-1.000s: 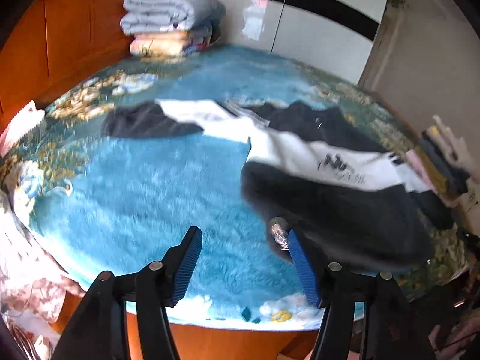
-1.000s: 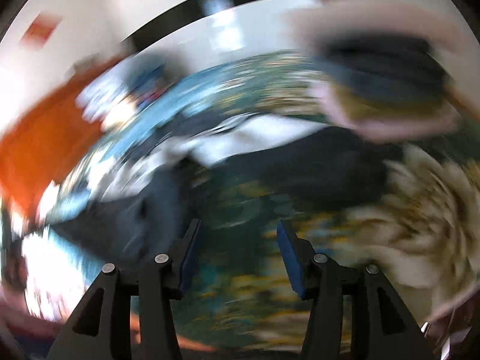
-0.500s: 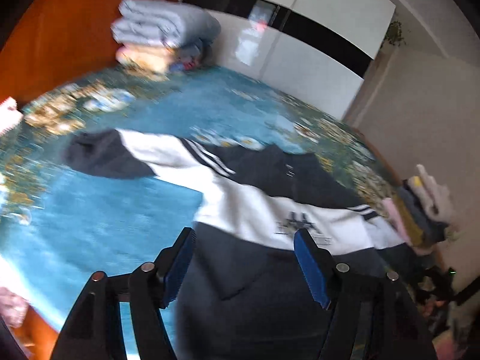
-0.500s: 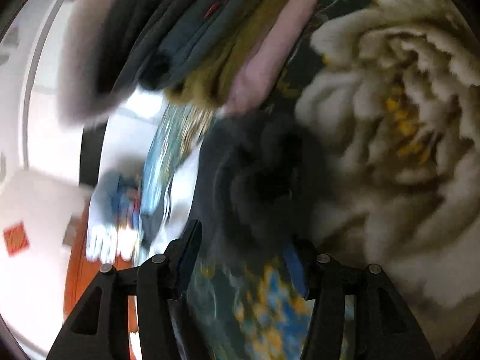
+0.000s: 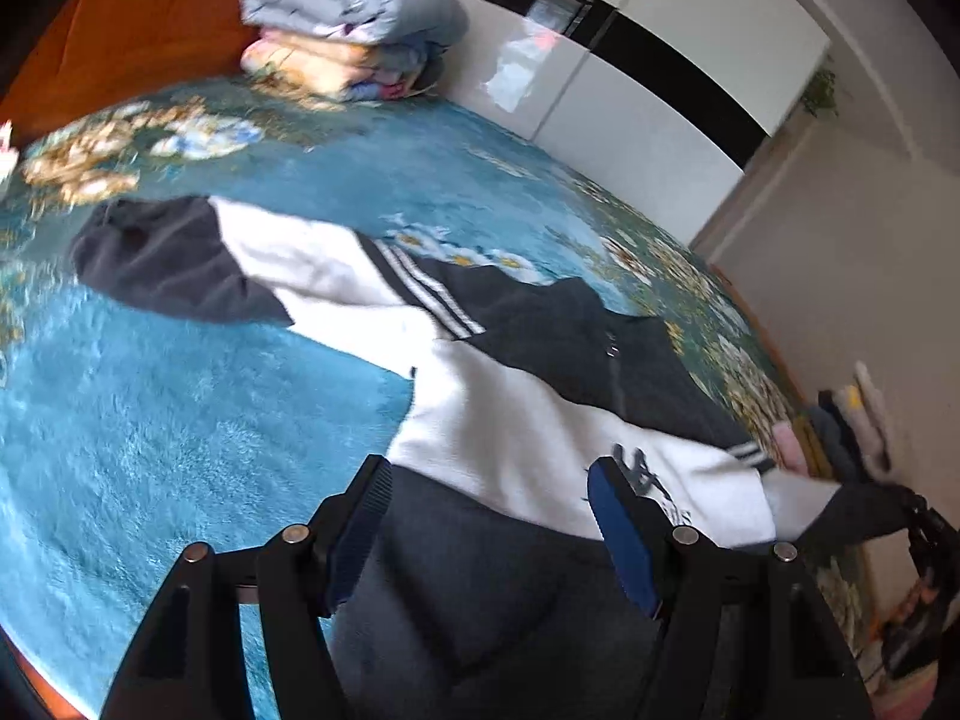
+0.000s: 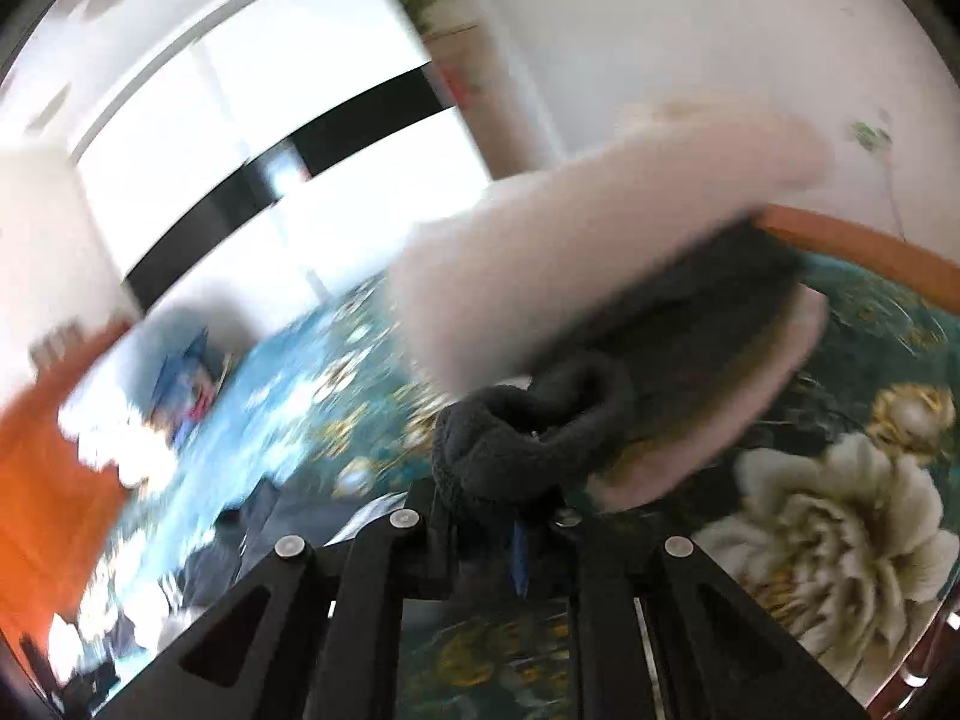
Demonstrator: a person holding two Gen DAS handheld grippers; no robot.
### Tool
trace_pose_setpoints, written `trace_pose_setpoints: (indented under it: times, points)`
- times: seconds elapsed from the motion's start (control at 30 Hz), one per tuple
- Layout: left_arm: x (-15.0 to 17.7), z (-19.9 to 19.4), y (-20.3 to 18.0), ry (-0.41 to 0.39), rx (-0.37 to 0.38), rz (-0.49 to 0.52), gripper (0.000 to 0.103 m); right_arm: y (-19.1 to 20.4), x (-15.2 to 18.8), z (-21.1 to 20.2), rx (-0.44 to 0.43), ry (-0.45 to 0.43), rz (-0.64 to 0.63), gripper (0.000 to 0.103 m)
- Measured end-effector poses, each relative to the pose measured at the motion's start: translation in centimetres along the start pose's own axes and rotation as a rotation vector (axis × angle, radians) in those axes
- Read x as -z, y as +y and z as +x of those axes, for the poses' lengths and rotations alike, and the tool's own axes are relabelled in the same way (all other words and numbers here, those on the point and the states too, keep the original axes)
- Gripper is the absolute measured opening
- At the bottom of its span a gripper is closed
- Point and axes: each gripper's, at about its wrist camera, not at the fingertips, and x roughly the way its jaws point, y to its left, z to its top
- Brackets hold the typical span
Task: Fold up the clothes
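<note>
1. Now I am holding my left gripper [image 5: 489, 516] low over the bed, its two blue-padded fingers [image 5: 621, 534] spread wide apart and gripping nothing.
2. I am pointing it along the navy-and-white sweatshirt [image 5: 510, 420], which is lying flat on the teal floral blanket [image 5: 180, 420]; the dark hem is sitting under and between the fingers, and one sleeve is stretching away to the far left, ending in a dark cuff [image 5: 156, 264].
3. I am keeping my right gripper [image 6: 510, 516] tilted, its fingers drawn together and pinching the other dark sleeve cuff [image 6: 516, 438], which is bunching up above the tips.
4. I am seeing that cuff just in front of a blurred stack of folded clothes [image 6: 600, 276] resting on the blanket near the bed's wooden edge [image 6: 870, 246].
5. I am also seeing folded quilts [image 5: 354, 12] piled at the far end by the orange headboard [image 5: 120, 30], with a white wardrobe [image 5: 660, 60] behind.
</note>
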Motion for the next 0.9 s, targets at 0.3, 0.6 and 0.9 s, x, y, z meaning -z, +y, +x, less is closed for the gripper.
trace_pose_setpoints:
  times: [0.3,0.6,0.9]
  points:
    - [-3.6,-0.7,9.1,-0.098,-0.049,-0.276,0.072,21.8,-2.9,5.0,-0.152,-0.046,-0.369,0.013]
    - [-8.0,-1.1,18.4,-0.154,-0.318,-0.499,0.073,37.4,10.2,14.8,-0.312,0.233,-0.596,0.013]
    - [-9.6,2.0,22.9,-0.086,-0.484,-0.451,0.073,38.7,19.8,20.2,-0.341,0.499,-0.609,0.014]
